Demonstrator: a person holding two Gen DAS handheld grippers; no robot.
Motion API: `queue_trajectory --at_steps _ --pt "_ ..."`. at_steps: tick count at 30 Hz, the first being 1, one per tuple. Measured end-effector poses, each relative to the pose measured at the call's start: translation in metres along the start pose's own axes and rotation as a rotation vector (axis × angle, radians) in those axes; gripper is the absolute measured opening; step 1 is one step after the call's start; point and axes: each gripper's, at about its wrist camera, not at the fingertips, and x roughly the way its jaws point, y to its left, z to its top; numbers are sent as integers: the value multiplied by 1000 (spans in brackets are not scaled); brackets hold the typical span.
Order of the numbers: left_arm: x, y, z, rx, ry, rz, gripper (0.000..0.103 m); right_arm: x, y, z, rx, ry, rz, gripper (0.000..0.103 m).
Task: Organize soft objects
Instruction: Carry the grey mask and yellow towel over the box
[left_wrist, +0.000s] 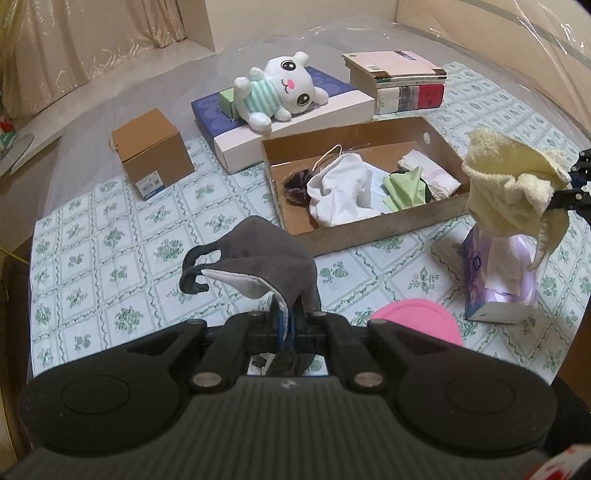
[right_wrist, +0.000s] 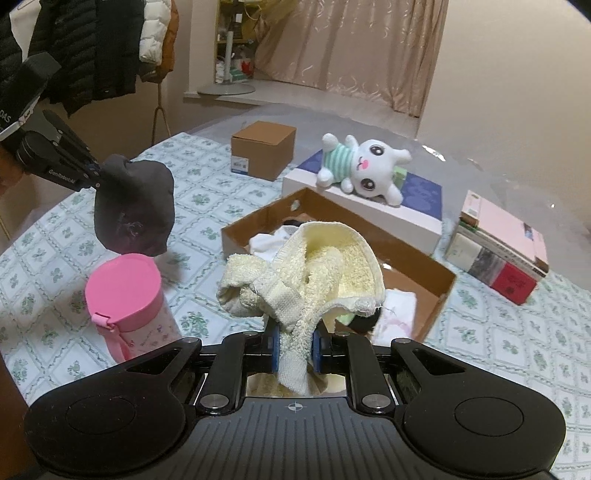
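The left gripper (left_wrist: 287, 325) is clamped tight on a grey cloth mask (left_wrist: 255, 254), which bunches up from its pads and hangs clear of the table, on the near side of the open cardboard tray (left_wrist: 354, 236). In the right wrist view the same mask (right_wrist: 135, 206) droops as a dark bundle off the left gripper's tip (right_wrist: 96, 175), above the pink-lidded bottle (right_wrist: 127, 295) and to the left of the tray (right_wrist: 236, 236).

The right gripper (right_wrist: 295, 347) is closed on a pale yellow towel (right_wrist: 306, 273) — the cloth fills the narrow gap between its blue pads and fans out above them, in front of the tray's near corner. From the left wrist view the towel (left_wrist: 517, 181) hangs beside the tray's right end, over a purple tissue box (left_wrist: 498, 280).

The tray already holds a white cloth (left_wrist: 340, 192), a green cloth (left_wrist: 404, 188) and a dark fuzzy item (left_wrist: 297, 184); little bare floor shows — mainly along its far wall. Behind the tray lies a plush rabbit (left_wrist: 280, 88) on a white-and-blue box (left_wrist: 295, 136), with a book stack (left_wrist: 399, 81) at the tray's far right and a small brown carton (left_wrist: 151, 151) well to its left. Between carton and tray the patterned tablecloth (left_wrist: 110, 258) lies bare.
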Motion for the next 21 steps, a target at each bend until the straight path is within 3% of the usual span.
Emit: queue_trajectory --at_steps 21 --pt "14 -34 63 70 -41 -37 3 -13 -57 19 -1 -1 -145 16"
